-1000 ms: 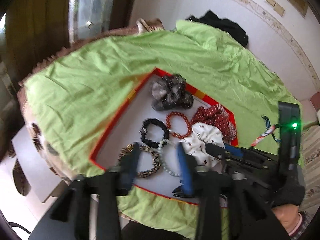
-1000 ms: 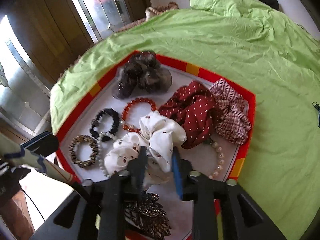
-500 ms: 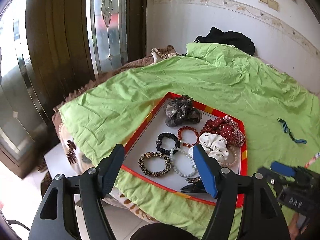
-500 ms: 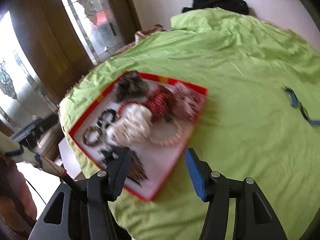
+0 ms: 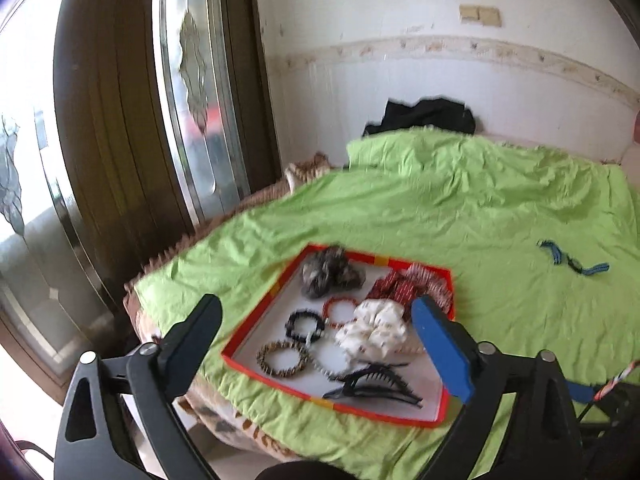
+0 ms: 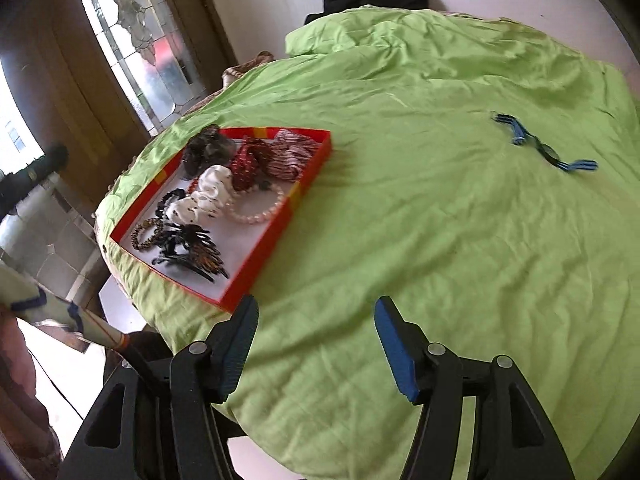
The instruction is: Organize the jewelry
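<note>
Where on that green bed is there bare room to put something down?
The widest bare stretch of green sheet lies between the red tray and the blue strap. Inside the tray only a white strip along its left rim is free; scrunchies, bracelets and the hair claw crowd the rest.

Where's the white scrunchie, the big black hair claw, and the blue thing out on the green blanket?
white scrunchie (image 5: 374, 330), left wrist view, middle of its puffy fabric.
black hair claw (image 5: 374, 384), left wrist view, on its curved teeth.
blue thing (image 6: 538, 147), right wrist view, on its dark middle stretch.
</note>
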Demonstrator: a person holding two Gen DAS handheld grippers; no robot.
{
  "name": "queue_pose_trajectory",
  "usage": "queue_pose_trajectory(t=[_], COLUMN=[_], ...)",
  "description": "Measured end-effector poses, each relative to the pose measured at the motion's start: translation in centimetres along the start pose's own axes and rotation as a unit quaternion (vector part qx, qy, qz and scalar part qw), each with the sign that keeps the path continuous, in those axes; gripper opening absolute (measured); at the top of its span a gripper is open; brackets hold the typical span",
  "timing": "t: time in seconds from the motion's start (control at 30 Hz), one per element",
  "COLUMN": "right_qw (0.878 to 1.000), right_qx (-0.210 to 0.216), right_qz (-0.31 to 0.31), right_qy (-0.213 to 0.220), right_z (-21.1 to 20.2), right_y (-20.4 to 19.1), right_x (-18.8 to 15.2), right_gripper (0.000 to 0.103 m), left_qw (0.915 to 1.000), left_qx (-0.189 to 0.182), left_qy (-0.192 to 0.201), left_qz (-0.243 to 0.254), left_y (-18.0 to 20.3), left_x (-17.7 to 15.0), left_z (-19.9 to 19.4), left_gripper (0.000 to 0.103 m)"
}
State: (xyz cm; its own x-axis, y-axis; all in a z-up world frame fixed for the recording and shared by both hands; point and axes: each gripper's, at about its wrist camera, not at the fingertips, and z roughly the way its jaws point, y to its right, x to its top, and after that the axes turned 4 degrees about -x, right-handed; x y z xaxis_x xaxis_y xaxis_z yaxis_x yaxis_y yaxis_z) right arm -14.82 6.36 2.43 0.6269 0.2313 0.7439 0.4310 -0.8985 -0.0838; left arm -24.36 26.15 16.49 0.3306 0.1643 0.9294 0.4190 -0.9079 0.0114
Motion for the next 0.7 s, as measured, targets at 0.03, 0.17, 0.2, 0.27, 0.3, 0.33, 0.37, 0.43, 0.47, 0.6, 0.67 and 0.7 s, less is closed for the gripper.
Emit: queue_pose_trajectory(t=[0.03,0.17,0.2,0.27,0.3,0.33,0.37,0.43,0.47,0.6,0.67,0.7], right_qw=[1.000,1.000,0.999,0.999,0.999,0.999,0.999,0.999,0.999,0.998,0.997,0.997], right_qx=[-0.004,-0.015,-0.015,-0.012,-0.010,-0.009,-0.008,-0.010,-0.013,-0.021,-0.025,-0.027], right_qz=[0.003,0.015,0.017,0.024,0.028,0.029,0.031,0.029,0.027,0.030,0.033,0.033], right_qy=[0.004,0.021,0.024,0.030,0.033,0.034,0.037,0.041,0.044,0.055,0.058,0.059], right_z=[-0.3,-1.7,-2.0,-2.5,-2.7,-2.9,-3.0,-3.4,-3.5,-4.2,-4.4,-4.4], right_y=[0.3,1.5,1.7,2.1,2.2,2.3,2.3,2.4,2.5,3.0,3.2,3.3], right_x=[-0.3,-1.1,-1.3,-1.6,-1.8,-1.9,-2.1,-2.5,-2.6,-3.0,-3.1,-3.1], right_gripper=[0.065,0.068,0.069,0.070,0.070,0.070,0.070,0.071,0.071,0.071,0.072,0.072], left_qw=[0.9999,0.9969,0.9964,0.9966,0.9967,0.9967,0.9967,0.9959,0.9950,0.9910,0.9908,0.9912], left_qx=[0.005,0.041,0.037,0.023,0.020,0.019,0.019,0.031,0.043,0.074,0.072,0.069], left_qy=[0.011,0.065,0.073,0.074,0.073,0.073,0.074,0.082,0.089,0.110,0.110,0.108], left_qz=[0.000,0.016,0.022,0.030,0.030,0.030,0.029,0.022,0.016,-0.017,-0.032,-0.035], left_y=[0.2,1.8,2.2,2.8,3.1,3.3,3.4,3.6,3.6,3.0,2.6,2.5], left_x=[0.2,1.1,1.3,1.6,1.8,1.8,1.9,2.0,2.0,2.3,2.5,2.6], left_z=[-0.4,-3.2,-3.8,-4.6,-5.0,-5.3,-5.6,-6.4,-6.8,-8.4,-8.6,-8.6], left_gripper=[0.100,0.103,0.103,0.103,0.103,0.103,0.103,0.103,0.103,0.103,0.103,0.103])
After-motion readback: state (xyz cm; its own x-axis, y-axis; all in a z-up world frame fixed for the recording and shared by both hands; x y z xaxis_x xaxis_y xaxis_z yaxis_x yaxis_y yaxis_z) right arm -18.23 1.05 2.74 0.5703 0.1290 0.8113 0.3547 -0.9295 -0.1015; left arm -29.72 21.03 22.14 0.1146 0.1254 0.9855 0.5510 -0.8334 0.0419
